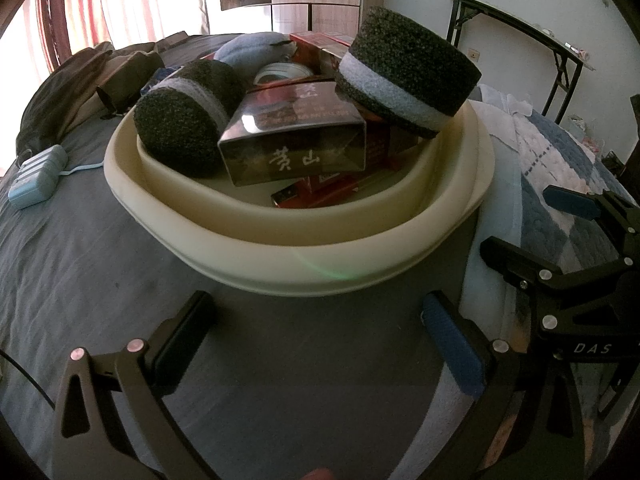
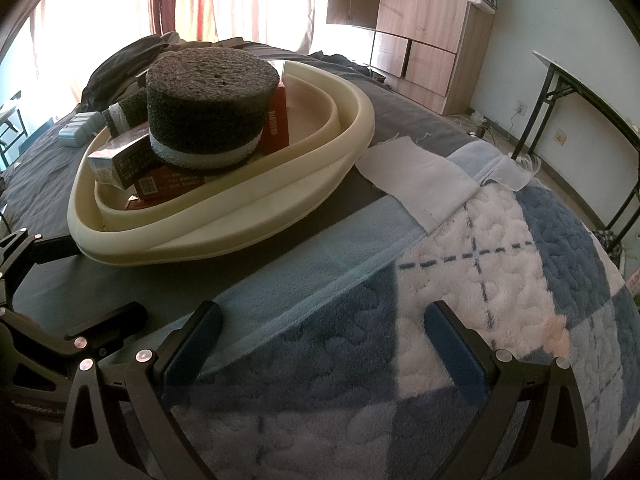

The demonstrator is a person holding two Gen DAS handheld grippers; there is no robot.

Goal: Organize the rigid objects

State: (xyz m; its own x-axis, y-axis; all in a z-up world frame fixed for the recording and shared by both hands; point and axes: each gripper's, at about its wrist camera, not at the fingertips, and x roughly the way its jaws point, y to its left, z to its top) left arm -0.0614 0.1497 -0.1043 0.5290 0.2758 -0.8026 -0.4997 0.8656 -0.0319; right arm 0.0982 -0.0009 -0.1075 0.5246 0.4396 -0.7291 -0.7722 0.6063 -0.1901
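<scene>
Risked toppling the round black-and-grey foam puck (image 1: 408, 74), perched tilted on the cream oval plastic basin (image 1: 280, 256)'s two-o'clock rim upon stacked boxes, with left gripper (image 1: 320, 344) and right gripper (image 2: 324, 348) both spread, empty.

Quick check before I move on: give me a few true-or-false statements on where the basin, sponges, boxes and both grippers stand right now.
1. Both grippers are open and hold nothing. True: the left gripper and the right gripper are spread with only bedding between the fingers.
2. The cream basin is empty. False: it holds boxes and sponges.
3. A round dark sponge rests tilted on the boxes at the basin's right rim. True.
4. The dark box with gold characters lies outside the basin on the bed. False: it sits inside, beside the other sponge.
5. The basin stands on a wooden table. False: it stands on the grey bed sheet.
</scene>
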